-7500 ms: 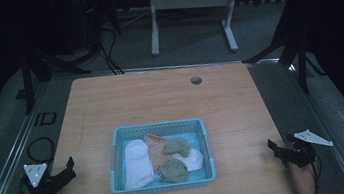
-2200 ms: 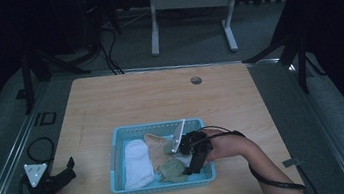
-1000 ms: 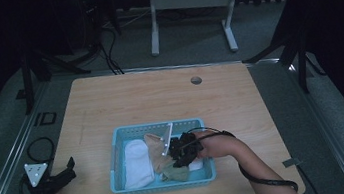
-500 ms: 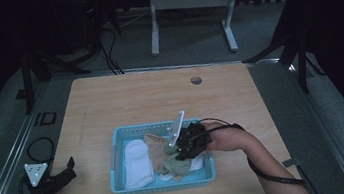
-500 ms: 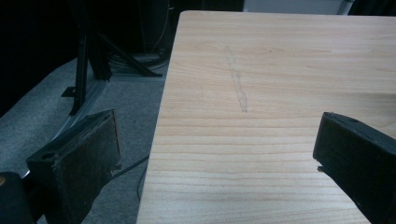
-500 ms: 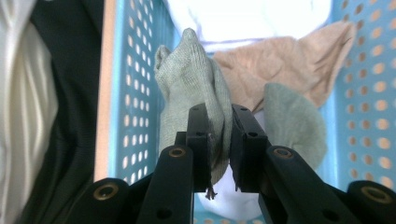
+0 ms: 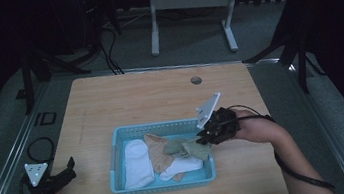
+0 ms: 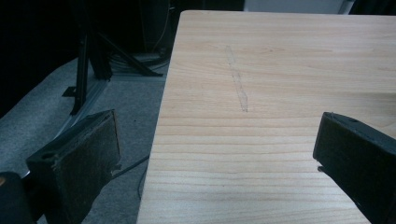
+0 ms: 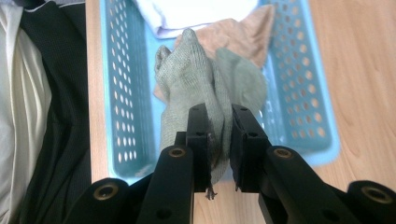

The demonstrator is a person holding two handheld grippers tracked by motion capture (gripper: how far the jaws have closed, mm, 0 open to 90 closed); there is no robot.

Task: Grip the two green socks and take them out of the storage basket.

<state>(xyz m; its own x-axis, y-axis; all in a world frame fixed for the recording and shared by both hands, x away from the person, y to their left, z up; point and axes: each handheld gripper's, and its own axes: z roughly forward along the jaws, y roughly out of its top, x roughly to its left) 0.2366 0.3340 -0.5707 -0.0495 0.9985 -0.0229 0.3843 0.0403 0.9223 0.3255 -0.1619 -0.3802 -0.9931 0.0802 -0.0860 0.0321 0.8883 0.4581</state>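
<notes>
The wooden table (image 7: 125, 103) carries a blue basket (image 7: 117, 157) of socks. The right gripper (image 9: 219, 140) is clenched on a green sock (image 9: 191, 74), partly raised above the basket; removal remains. The left gripper (image 8: 215, 158) is released, idle.

Dim overall — the room behind the table (image 7: 160, 98) sinks into black, and only the wooden top catches soft, even light. Shadows are faint. The near jaws in both gripper views look slightly soft — no glare.
</notes>
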